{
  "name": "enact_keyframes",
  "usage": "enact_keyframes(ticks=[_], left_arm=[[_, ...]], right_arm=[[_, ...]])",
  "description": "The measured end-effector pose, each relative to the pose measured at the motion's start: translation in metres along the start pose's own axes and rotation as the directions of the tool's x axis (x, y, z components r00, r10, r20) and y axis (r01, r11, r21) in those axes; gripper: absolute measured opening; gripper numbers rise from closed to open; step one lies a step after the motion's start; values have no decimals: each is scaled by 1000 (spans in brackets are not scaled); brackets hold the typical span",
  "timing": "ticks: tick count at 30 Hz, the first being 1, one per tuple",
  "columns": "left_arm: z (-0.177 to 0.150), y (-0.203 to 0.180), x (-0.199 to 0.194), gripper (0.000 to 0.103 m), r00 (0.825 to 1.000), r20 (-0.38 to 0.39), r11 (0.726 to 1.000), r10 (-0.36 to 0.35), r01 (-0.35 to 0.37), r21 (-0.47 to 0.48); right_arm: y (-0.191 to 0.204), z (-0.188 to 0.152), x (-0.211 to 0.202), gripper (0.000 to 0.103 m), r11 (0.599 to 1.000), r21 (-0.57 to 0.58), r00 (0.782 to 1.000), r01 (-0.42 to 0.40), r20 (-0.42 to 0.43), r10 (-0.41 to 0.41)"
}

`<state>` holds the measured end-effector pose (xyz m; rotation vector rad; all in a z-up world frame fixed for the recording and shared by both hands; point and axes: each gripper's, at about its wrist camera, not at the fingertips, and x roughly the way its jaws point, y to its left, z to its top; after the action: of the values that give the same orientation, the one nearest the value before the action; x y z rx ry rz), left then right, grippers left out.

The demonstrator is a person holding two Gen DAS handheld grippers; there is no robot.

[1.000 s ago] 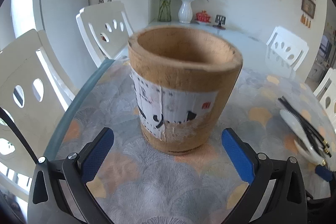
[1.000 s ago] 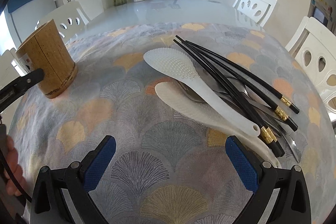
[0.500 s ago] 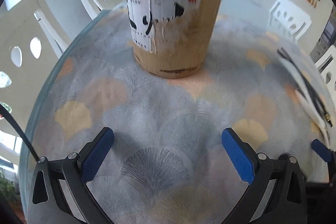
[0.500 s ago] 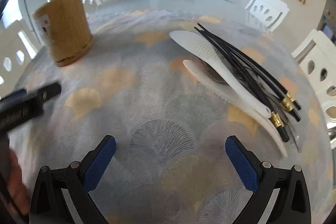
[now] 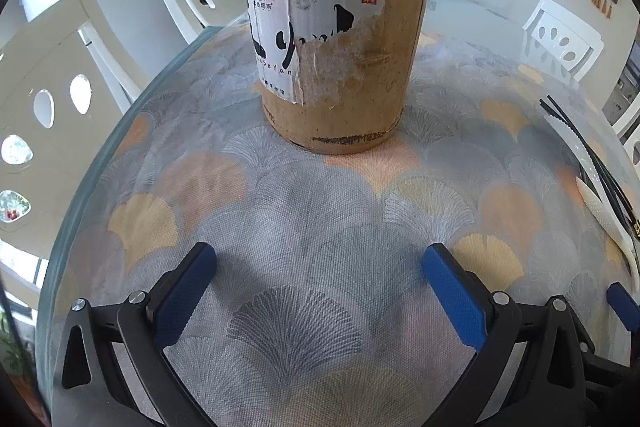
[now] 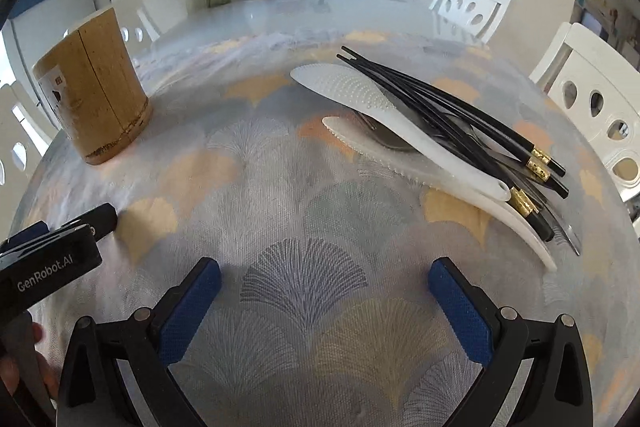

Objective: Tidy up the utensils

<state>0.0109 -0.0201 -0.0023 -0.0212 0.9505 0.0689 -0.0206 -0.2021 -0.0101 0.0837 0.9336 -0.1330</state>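
Both grippers, left [image 5: 319, 281] and right [image 6: 324, 287], we hold wide apart, empty; bamboo holder [image 5: 334, 39] ahead of left, utensil pile [image 6: 432, 143] ahead-right of right.

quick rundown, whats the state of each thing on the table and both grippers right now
left gripper: open, empty, pointed at the holder
right gripper: open, empty
brown bamboo utensil holder: upright on the table, paper label partly torn off
white plastic rice paddles: two, lying flat in the pile, overlapping
black chopsticks with gold bands: lying loose across the pile
metal utensils: mostly hidden under the paddles
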Motion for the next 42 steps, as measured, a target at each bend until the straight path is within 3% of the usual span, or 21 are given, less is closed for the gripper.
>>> enact_keyframes(ticks=[8,15,42], left_arm=[[1,-1,0,103,1000,0,1000,1,-1,0],[1,-1,0,103,1000,0,1000,1,-1,0],[0,-2,-1,103,1000,0,1000,0,0,-1]], right_arm=[[-7,0,-4,103,997,47,998,-66,23,65],[3,2,1,103,1000,-5,1000,4,2,-4],[-3,1,1,103,1000,2,1000,-5,3,5]])
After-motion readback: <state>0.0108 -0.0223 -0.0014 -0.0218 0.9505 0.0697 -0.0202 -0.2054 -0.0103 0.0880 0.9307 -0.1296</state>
